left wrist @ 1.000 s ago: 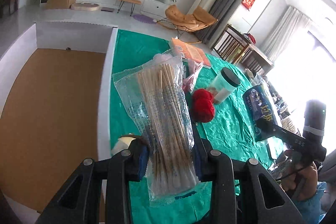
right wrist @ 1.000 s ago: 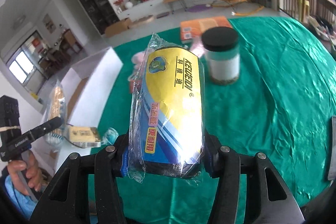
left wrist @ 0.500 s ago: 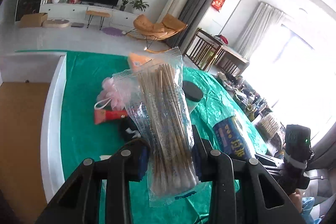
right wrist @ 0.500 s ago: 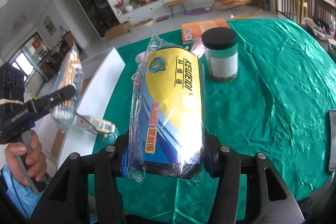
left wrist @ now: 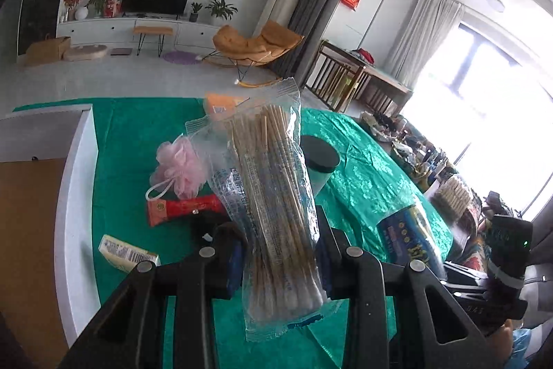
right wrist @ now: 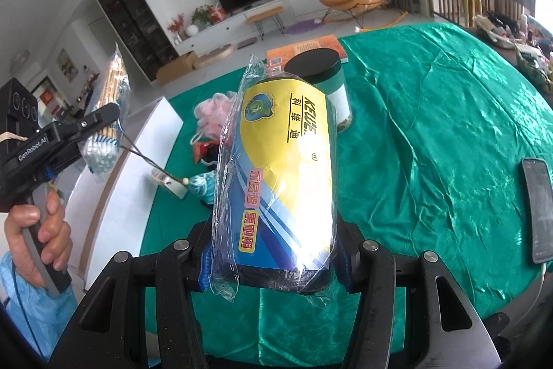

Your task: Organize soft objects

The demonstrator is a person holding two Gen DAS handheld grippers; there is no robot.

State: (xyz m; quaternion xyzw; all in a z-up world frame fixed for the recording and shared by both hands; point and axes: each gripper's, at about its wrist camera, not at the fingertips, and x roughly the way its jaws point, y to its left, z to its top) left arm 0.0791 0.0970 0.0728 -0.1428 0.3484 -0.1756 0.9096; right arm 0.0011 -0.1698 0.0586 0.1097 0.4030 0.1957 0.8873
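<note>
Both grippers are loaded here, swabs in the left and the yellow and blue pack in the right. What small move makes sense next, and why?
Probably carry the cotton swab bag back left over the white box and release it there. The left gripper is shut on it, the box stands open beside the green tablecloth, and the right gripper is occupied by the wrapped pack.

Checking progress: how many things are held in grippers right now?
2. The swab bag is clamped in the left gripper; the wrapped roll is clamped in the right gripper. Neither gripper visibly holds anything more.
</note>
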